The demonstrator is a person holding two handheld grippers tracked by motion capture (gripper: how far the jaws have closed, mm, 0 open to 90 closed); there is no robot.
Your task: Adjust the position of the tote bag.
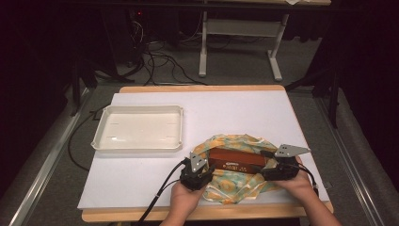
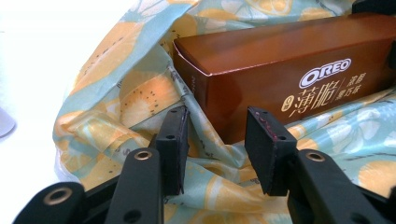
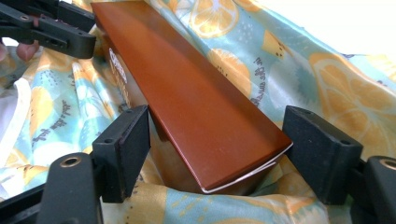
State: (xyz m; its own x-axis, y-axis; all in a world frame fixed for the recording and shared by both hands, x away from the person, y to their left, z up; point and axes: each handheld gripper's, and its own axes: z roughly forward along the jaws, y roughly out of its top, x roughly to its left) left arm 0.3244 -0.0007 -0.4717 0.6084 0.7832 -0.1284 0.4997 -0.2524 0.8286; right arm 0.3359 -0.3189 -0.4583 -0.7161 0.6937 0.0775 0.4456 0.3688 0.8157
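Both hands come in from the near edge, low over the tabletop. The left tongs stand half open, empty, at the cloth by the box's left end. The right tongs stand wide, straddling the right end of the box without pressing. The box lies flat on the cloth, near right, long axis left to right.

A rectangular wooden-edged table topped with a white sheet carries two things directly. A shallow white rectangular plastic tray sits toward the far left. A crumpled pale-blue cloth printed with orange citrus slices lies near the front right edge, well apart from the tray.
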